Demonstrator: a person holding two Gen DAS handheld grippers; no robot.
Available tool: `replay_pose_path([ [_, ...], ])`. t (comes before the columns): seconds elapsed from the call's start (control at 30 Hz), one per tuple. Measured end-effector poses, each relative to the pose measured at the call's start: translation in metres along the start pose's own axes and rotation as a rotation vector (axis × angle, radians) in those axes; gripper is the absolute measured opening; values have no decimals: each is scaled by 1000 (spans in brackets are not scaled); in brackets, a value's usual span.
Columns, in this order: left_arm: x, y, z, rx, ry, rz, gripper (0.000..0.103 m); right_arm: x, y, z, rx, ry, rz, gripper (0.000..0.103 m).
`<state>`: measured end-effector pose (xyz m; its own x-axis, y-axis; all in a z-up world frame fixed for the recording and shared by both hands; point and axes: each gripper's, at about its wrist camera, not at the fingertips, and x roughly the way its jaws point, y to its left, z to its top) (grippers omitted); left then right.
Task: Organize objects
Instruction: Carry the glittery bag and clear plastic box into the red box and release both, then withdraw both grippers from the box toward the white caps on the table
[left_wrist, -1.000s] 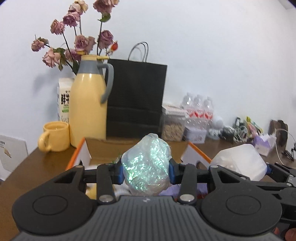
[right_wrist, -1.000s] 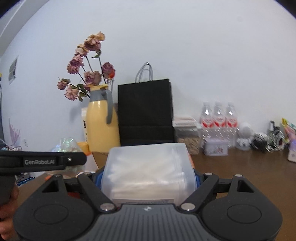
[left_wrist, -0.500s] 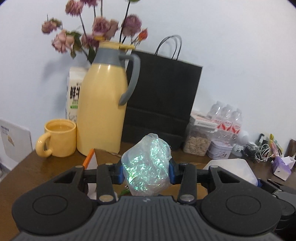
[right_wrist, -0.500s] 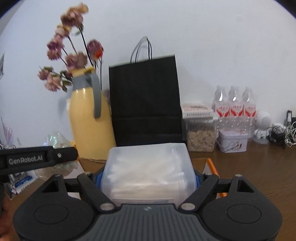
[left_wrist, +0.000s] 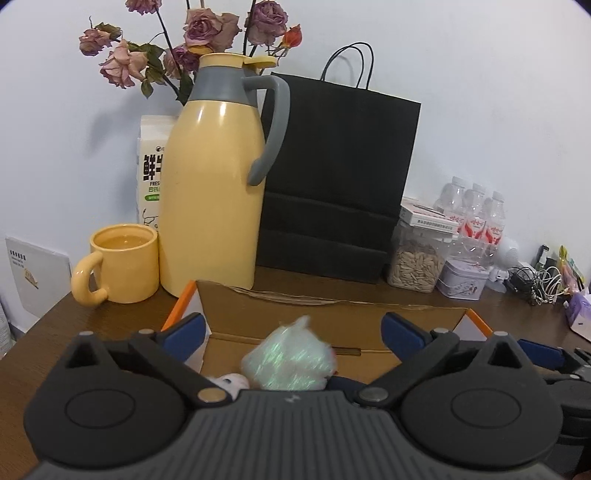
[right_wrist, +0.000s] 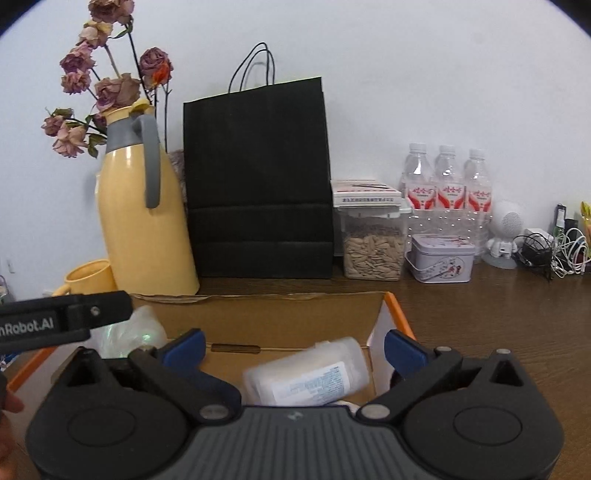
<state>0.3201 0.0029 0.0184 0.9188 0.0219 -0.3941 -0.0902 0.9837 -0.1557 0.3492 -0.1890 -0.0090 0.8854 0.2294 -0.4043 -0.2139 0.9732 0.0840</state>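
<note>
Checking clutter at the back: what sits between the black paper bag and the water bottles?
A clear seed jar with a box on its lid; right wrist view.

A plain white wall (right_wrist: 406, 74) closes the view from 9 to 3 o'clock, evenly lit, with soft shadows behind whatever stands against it. Below runs a dark brown wooden worktop (right_wrist: 498, 314), its grain visible toward 3 o'clock.

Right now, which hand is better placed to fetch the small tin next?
Probably the right. Its open claw has just let the white pack into the box, and the tin stands nearer that side. The left claw, also freshly opened, sits farther away.
</note>
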Motion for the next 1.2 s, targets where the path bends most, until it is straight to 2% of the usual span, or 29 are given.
replay_pose_path([
  [0.23,-1,1,-1,-12,-2,9,103,-2,-2,0,3,0,9,103],
  [0.47,-12,0,-1,-21,-38,-4,103,-14,-1,-1,-9,-24,19,103],
  [0.77,-45,-3,-5,7,-93,-16,103,-47,-2,-5,-41,-73,38,103],
  [0.97,-76,2,-17,28,-117,-31,103,-77,-2,-20,-72,-92,53,103],
  [1.2,-100,9,-43,69,-69,-35,103,-107,1,-48,-105,-52,77,103],
])
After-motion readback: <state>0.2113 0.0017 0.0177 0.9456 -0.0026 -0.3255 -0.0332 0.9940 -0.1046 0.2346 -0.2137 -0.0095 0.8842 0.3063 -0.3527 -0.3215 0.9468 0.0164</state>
